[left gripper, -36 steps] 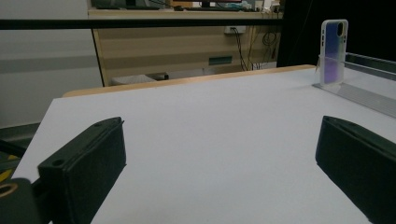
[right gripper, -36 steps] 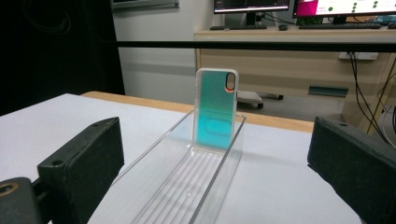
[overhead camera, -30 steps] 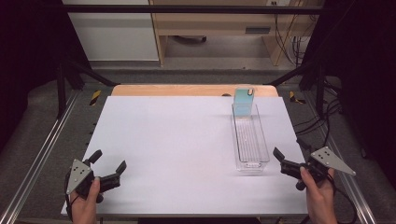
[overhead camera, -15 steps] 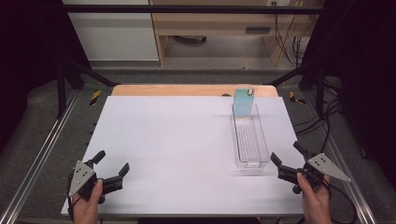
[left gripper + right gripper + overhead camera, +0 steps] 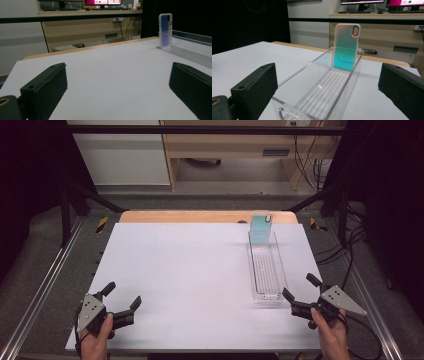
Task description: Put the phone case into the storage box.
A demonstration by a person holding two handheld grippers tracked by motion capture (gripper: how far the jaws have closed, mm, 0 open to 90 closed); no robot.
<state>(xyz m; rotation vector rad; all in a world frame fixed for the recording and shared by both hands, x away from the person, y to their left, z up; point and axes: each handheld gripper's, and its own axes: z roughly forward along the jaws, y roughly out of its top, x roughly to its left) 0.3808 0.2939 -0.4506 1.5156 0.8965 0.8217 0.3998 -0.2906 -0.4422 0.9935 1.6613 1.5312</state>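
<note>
Near the counter's (image 5: 200,270) front corners, both tongs, left (image 5: 121,301) and right (image 5: 298,290), gape empty. Upright at the clear tray's (image 5: 265,270) far end, the phone case (image 5: 260,229) could topple if the tray is bumped.

Open white table (image 5: 190,270) across left and middle; on the right only a clear tray (image 5: 265,270) with phone case (image 5: 261,229) upright at its far end

Between the black jaws, a clear ribbed tray (image 5: 319,97) holds a teal-to-orange iridescent phone case (image 5: 345,47); the counter (image 5: 185,270) is white.
</note>
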